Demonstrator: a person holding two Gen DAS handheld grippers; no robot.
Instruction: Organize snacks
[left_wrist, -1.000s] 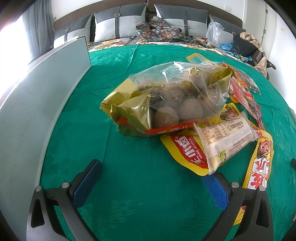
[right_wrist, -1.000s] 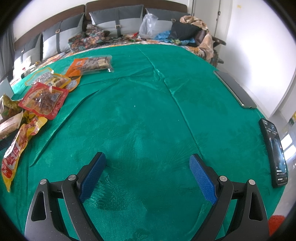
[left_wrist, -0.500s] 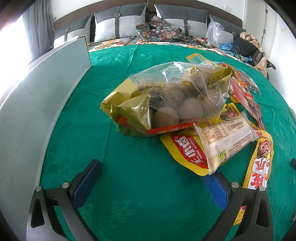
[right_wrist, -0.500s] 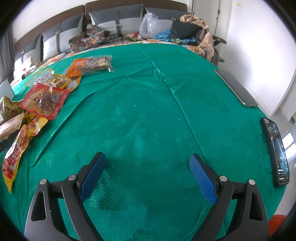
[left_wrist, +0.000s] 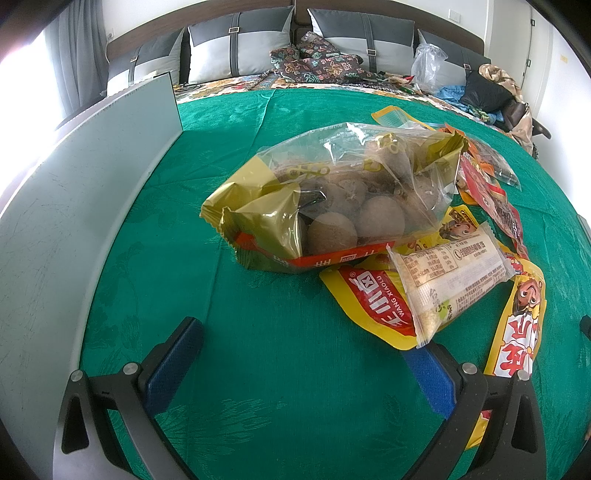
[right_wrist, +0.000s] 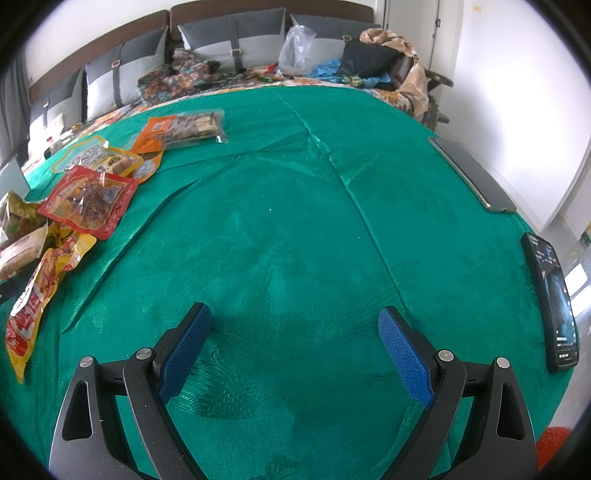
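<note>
Left gripper (left_wrist: 303, 354) spread wide, empty; gold bag of round snacks (left_wrist: 332, 199) lies ahead of it, wrapped bar (left_wrist: 450, 277) beside its right finger. Right gripper (right_wrist: 295, 345) wide, empty. Bag probably crinkly, slippery, lumpy: pinch the crimped near-left seam.

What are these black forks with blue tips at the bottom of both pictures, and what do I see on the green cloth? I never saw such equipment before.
The forks are hand-held grippers; a person carries one in each hand, and each has a wide-angle camera looking forward along its two fingers.

One picture comes from the left gripper, the other from the right gripper. Both stand open and hold nothing.

On the green cloth, the left view shows a gold bag of round brown snacks, a clear-wrapped bar lying on a yellow packet, and a grey board on the left. The right view shows a red pouch, an orange pouch and a dark phone near the right edge.
</note>
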